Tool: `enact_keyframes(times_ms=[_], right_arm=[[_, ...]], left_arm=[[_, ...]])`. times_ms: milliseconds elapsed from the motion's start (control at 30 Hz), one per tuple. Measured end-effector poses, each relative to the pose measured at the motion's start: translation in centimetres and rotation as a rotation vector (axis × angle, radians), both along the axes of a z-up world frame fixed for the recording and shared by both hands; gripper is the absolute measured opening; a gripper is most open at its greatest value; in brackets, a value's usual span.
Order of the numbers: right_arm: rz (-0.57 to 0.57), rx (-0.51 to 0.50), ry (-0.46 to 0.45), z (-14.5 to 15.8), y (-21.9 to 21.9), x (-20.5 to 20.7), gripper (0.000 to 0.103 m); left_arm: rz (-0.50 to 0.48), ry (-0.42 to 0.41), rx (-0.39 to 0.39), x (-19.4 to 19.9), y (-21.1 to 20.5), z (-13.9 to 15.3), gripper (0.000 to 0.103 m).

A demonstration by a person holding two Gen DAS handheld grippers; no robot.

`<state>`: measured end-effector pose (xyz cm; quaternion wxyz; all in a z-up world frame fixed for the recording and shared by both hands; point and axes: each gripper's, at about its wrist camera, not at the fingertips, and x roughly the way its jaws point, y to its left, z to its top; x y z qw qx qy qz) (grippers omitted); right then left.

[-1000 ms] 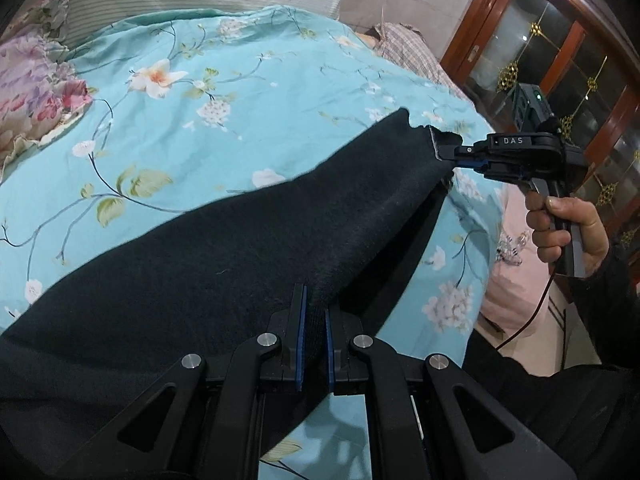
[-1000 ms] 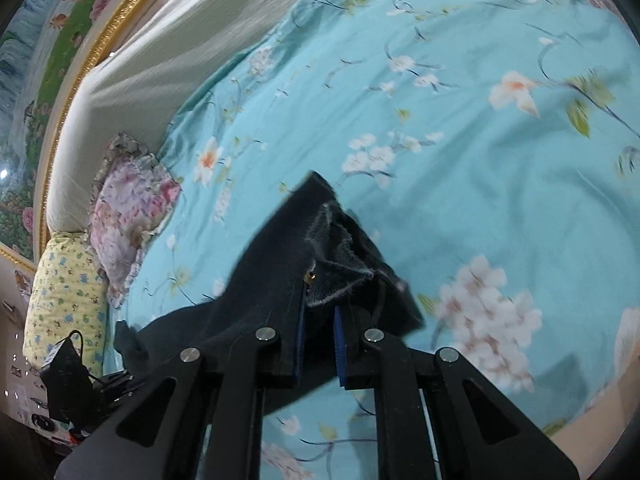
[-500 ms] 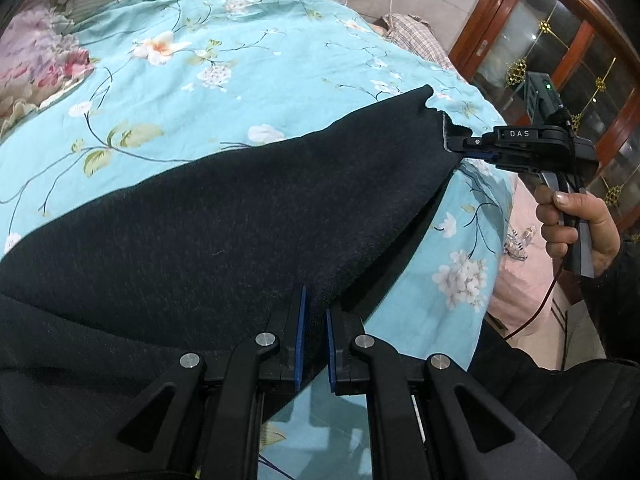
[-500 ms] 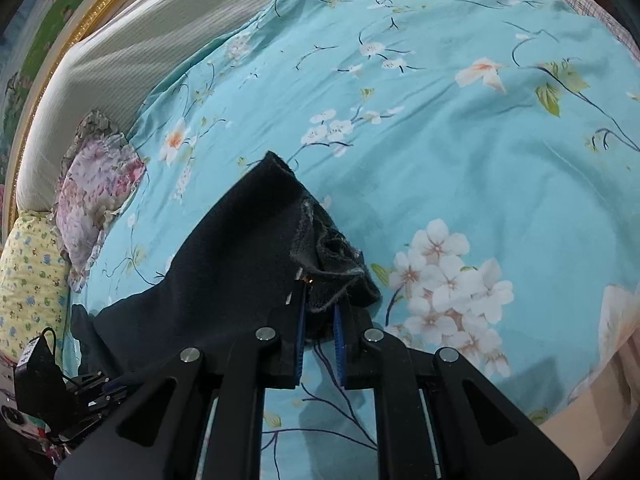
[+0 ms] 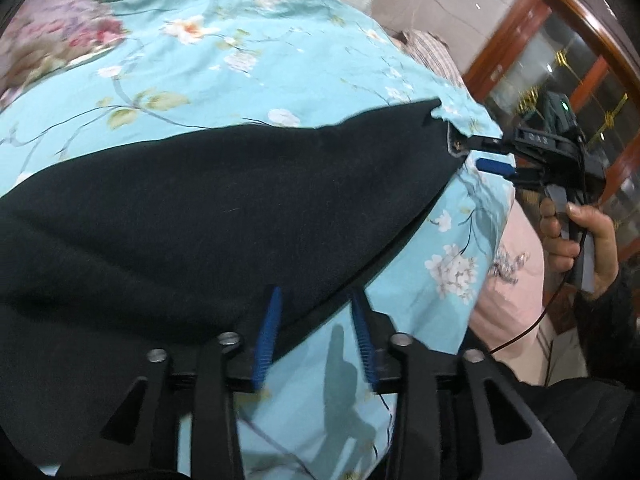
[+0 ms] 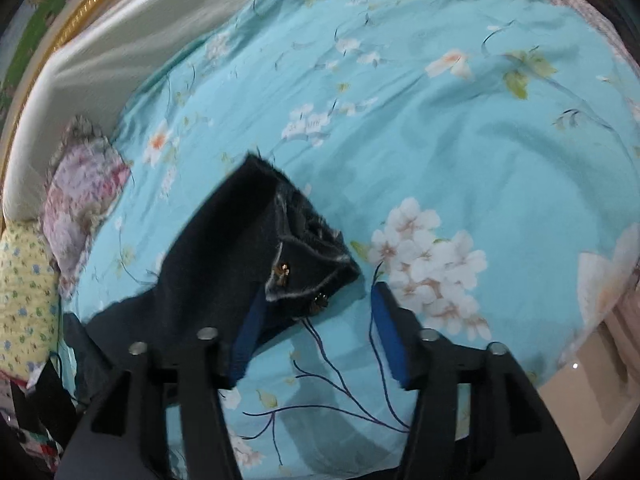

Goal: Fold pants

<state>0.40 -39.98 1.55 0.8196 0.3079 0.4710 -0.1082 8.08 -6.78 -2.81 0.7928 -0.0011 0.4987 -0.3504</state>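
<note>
The dark navy pants (image 5: pixel 208 208) lie spread across the turquoise floral bedspread (image 5: pixel 248 64). My left gripper (image 5: pixel 316 304) is open, its blue pads on either side of the pants' near edge. In the right wrist view the waistband corner with metal buttons (image 6: pixel 304 256) lies on the bedspread (image 6: pixel 460 140). My right gripper (image 6: pixel 316 316) is open, and the waistband corner lies loose between its jaws. It also shows in the left wrist view (image 5: pixel 496 156), open at the pants' far corner.
A floral pillow (image 6: pixel 80 184) and a yellow patterned pillow (image 6: pixel 24 300) lie at the left. The padded headboard (image 6: pixel 120 48) runs behind them. A wooden glass-door cabinet (image 5: pixel 560 72) stands past the bed's right edge. A pink cloth (image 5: pixel 508 280) hangs there.
Both grippers have opened and let go of the pants. The pants have dropped flat onto the bedspread.
</note>
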Motion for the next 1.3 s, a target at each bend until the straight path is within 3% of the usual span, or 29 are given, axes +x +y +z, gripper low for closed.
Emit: enact_keyframes(times_ms=[200,400,667,800,1067,1300], right_arm=[[0.042,-0.028,-0.112,2.7,1.3,-0.5,0.057],[0.255,-0.001,-0.122,3.1,6.7,1.3,0.057],[0.595,0.008,-0.119,2.4,17.5,4.0,0.057],[0.698,0.02,-0.108,1.9,21.8,5.6,0.057],[0.829,0.038,-0.102,1.7,28.2,8.6,0.057],[0.891,0.032,-0.09,1.8,31.2,11.2,0.057]], left_arm=[[0.119,-0.023,-0.02,-0.9,4.0,1.5,0.048],[0.262,-0.039,-0.047,-0.6,9.4,2.7,0.048],[0.431,-0.069,-0.066,0.0,16.6,4.2,0.053],[0.506,-0.078,-0.059,0.6,20.4,4.7,0.055],[0.616,-0.077,-0.024,2.8,27.8,5.8,0.062],[0.657,-0.076,0.002,6.3,32.3,6.5,0.069]])
